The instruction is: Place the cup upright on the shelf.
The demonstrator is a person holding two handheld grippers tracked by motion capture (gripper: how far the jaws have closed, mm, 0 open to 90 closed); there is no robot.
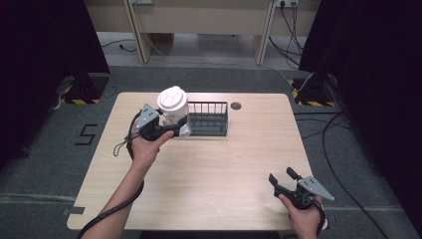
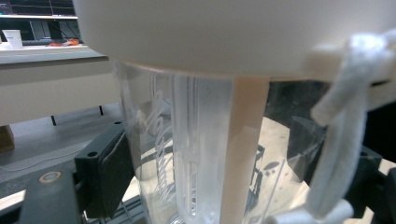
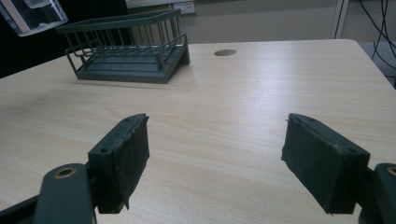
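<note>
1. The left gripper has its two black jaws closed against the sides of a clear cup, one jaw on each side of the see-through wall.
2. In the left gripper view the cup stands between the jaws; its wall is ribbed and carries faint script lettering, and a pale straw-like strip runs down inside it.
3. The cup wears a white lid, seen from above as a round disc; in the left gripper view the lid spans the top, and a white cord hangs from its rim on the right.
4. The cup is held upright at the left end of the dark wire basket, just beside it. Whether it is touching the basket or the table cannot be told.
5. The basket sits toward the far side of the table, with a round cable hole just beyond its right corner.
6. The right gripper is held near the table's front right corner, well apart from the cup.
7. Its jaws stand wide open with nothing between them; the right gripper view shows bare wood between the pads, and the basket farther off.
</note>
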